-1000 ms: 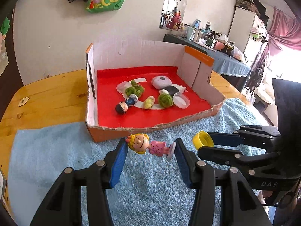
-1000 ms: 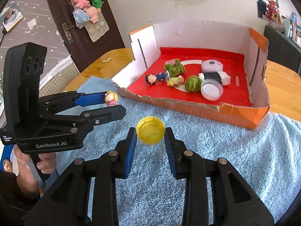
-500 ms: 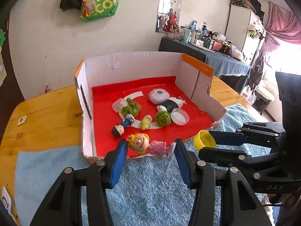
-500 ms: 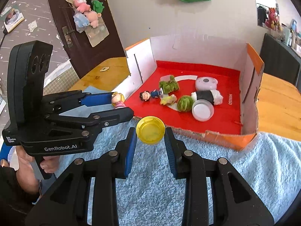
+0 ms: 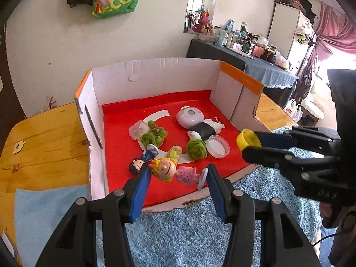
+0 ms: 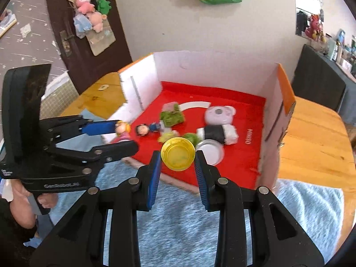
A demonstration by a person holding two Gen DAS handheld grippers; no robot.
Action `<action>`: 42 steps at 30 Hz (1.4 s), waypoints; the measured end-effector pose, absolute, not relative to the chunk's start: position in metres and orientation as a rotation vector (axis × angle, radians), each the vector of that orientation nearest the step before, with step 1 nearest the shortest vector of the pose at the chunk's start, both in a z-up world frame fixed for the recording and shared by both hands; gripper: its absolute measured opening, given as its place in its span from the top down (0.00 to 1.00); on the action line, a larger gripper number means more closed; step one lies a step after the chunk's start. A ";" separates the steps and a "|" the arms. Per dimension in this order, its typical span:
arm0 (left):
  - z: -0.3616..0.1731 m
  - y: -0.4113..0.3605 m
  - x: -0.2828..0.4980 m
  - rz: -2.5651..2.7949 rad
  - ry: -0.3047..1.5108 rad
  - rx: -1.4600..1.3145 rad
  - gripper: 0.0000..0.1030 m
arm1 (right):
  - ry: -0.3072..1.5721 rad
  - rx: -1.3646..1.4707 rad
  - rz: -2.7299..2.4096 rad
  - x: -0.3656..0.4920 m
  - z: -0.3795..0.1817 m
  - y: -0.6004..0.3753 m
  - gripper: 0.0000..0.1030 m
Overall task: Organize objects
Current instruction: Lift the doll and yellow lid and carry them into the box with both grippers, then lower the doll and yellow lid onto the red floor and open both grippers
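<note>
My left gripper [image 5: 176, 173] is shut on a blonde doll figure in a pink dress [image 5: 172, 170] and holds it over the front edge of the red-floored cardboard box [image 5: 155, 82]. My right gripper [image 6: 178, 158] is shut on a yellow cap [image 6: 178, 154], also over the box's front edge; the cap shows in the left wrist view [image 5: 248, 139] too. The left gripper with the doll [image 6: 122, 129] shows in the right wrist view. Inside the box lie a dark-haired figure [image 5: 139, 163], green fuzzy balls [image 5: 153, 134], a lilac case [image 5: 190, 115], a black-and-white roll [image 5: 204, 129] and a clear lid [image 5: 218, 144].
The box stands on a wooden table [image 5: 44, 138] with a blue fluffy towel [image 5: 178, 233] in front of it. The box walls rise at the left, back and right. A dark side table with bottles [image 5: 244, 51] stands beyond.
Both grippers have moved forward from above the towel to over the box's front edge, each still holding its object.
</note>
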State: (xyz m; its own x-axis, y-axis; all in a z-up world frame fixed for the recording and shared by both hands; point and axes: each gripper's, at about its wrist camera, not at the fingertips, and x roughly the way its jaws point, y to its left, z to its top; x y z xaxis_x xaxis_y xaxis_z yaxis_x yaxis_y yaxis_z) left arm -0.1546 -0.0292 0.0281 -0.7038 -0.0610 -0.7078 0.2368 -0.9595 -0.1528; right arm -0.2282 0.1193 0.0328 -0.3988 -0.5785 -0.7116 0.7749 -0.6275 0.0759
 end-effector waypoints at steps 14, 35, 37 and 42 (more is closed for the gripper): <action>0.007 -0.038 -0.173 -2.709 0.369 1.276 0.48 | 0.476 1.064 -2.040 -0.263 0.011 0.112 0.72; -0.014 -0.047 -0.184 -2.652 0.357 1.404 0.48 | 0.561 1.166 -1.929 -0.267 -0.009 0.081 0.72; -0.013 -0.049 -0.184 -2.651 0.360 1.390 0.48 | 0.589 1.145 -1.958 -0.266 -0.009 0.082 0.72; -0.014 -0.047 -0.187 -2.610 0.300 1.365 0.48 | 0.620 1.134 -1.956 -0.261 -0.007 0.081 0.72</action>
State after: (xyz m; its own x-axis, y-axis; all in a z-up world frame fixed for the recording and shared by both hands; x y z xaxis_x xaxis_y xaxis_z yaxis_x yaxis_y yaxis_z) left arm -0.1870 -0.0470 -0.0137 -0.5618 -0.0662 -0.8246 0.2513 -0.9633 -0.0939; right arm -0.2606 0.0811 -0.0071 -0.3013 -0.3797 -0.8747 0.8144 -0.5795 -0.0290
